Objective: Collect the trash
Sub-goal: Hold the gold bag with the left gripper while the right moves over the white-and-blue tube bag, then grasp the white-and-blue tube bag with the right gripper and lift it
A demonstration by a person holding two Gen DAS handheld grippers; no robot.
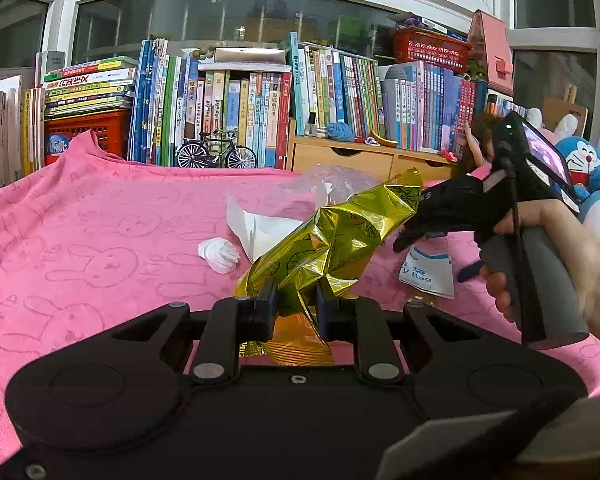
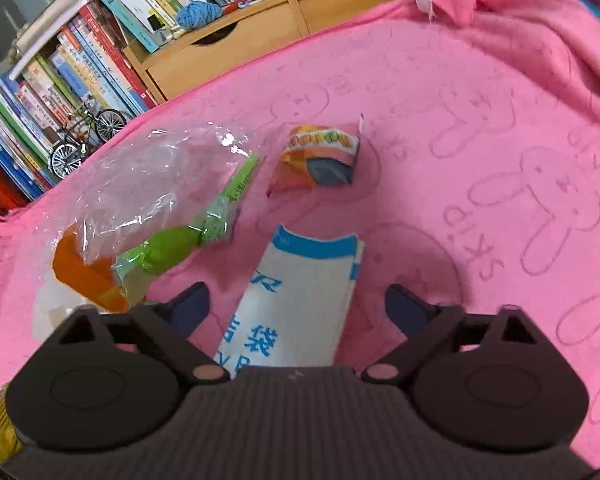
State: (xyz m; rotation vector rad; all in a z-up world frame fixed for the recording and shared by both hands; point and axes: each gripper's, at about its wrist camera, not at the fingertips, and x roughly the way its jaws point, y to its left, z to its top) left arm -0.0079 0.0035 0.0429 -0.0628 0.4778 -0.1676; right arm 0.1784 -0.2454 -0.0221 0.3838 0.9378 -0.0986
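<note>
My left gripper [image 1: 297, 304] is shut on a crumpled gold foil bag [image 1: 336, 236], held up above the pink cloth [image 1: 80, 248]. Behind it lie a white paper wrapper [image 1: 256, 230], a crumpled white tissue [image 1: 219, 254] and clear plastic [image 1: 332, 180]. My right gripper [image 2: 298, 306] is open, its fingers on either side of a white and blue bag [image 2: 300, 304] that lies flat on the cloth. In the left wrist view that same gripper [image 1: 412, 236], held by a hand [image 1: 572, 272], hovers over the white and blue bag [image 1: 430, 272]. An orange snack packet [image 2: 320, 158] and a green wrapper [image 2: 188, 236] under clear plastic [image 2: 140, 184] lie beyond.
A wall of books [image 1: 240, 108] and a wooden drawer unit [image 1: 364, 158] stand behind the cloth. A model bicycle [image 1: 216, 152] sits at the cloth's far edge. Plush toys [image 1: 588, 168] are at the right. An orange piece [image 2: 88, 276] lies by the green wrapper.
</note>
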